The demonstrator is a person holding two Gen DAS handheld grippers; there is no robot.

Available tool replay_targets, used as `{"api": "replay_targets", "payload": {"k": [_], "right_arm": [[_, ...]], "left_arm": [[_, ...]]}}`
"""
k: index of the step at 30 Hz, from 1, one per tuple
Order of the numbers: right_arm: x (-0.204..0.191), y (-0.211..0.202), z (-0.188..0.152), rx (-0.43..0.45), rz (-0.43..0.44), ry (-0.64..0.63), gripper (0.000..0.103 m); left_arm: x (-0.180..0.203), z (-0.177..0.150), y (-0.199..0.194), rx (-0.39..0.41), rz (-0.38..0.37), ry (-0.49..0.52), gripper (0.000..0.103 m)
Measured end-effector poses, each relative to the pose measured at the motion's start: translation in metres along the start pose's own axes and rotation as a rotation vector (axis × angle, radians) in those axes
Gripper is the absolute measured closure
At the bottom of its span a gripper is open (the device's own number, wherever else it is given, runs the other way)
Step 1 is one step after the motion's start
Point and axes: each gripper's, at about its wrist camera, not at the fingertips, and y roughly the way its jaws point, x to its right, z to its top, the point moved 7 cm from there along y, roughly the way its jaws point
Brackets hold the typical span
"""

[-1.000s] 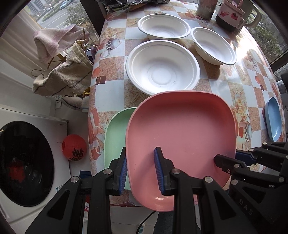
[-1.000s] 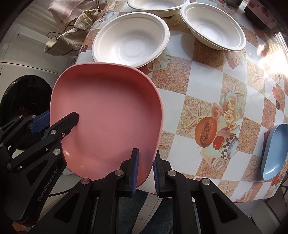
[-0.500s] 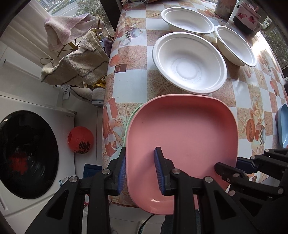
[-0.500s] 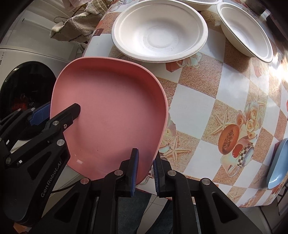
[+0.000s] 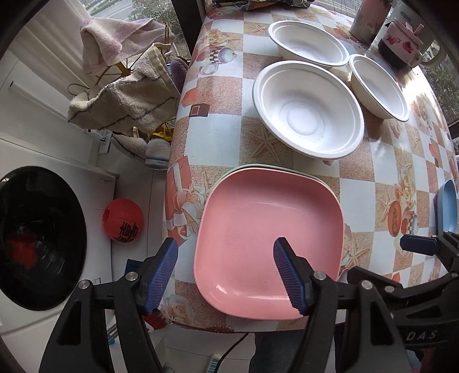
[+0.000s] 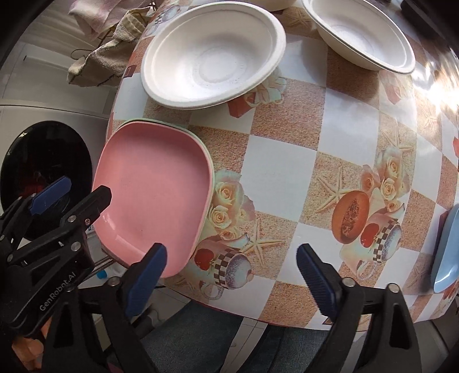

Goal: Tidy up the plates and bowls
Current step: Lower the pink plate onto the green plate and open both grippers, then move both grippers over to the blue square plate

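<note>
A pink square plate (image 5: pixel 269 229) lies stacked on a green plate (image 5: pixel 258 167), of which only a thin rim shows, at the table's near left corner; the pink plate also shows in the right wrist view (image 6: pixel 155 189). My left gripper (image 5: pixel 225 272) is open, its jaws astride the pink plate's near left edge, touching nothing. My right gripper (image 6: pixel 229 272) is open and empty, just right of the pink plate above the table's near edge. Three white bowls (image 5: pixel 308 109) (image 5: pixel 309 46) (image 5: pixel 378 86) stand farther back. A blue plate (image 6: pixel 447 246) lies at the right edge.
The table (image 6: pixel 275 169) has a checkered patterned cloth. A mug (image 5: pixel 401 46) and a cup (image 5: pixel 365 20) stand at the far right. Left of the table are a washing machine (image 5: pixel 37 238), a red lantern ball (image 5: pixel 123 221) and towels on a rack (image 5: pixel 126 97).
Both grippers let go of the pink plate and opened wide. The plate now rests on the green plate, and both grippers have pulled back.
</note>
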Motion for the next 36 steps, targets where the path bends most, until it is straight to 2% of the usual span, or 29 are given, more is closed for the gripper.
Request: {"api": "replay_targets", "payload": {"k": [3,13,24,36], "right_arm": [[0.022,-0.001,-0.004,-0.002,-0.012,0.061,0.000],[0.089,-0.004,-0.028,-0.023,0.023,0.249,0.000],[0.160,-0.029,-0.040,0.033,0.054,0.388,0.000],[0.244,-0.070,-0.067,0.118,0.032,0.495,0.000]], "left_arm": [[0.014,-0.001,-0.001,-0.012,-0.020,0.028,0.029],[0.076,0.001,-0.011,-0.007,-0.057,0.232,0.028],[0.126,0.007,-0.016,-0.017,-0.061,0.362,0.027],[0.214,0.020,-0.026,-0.029,-0.144,0.477,0.024]]}}
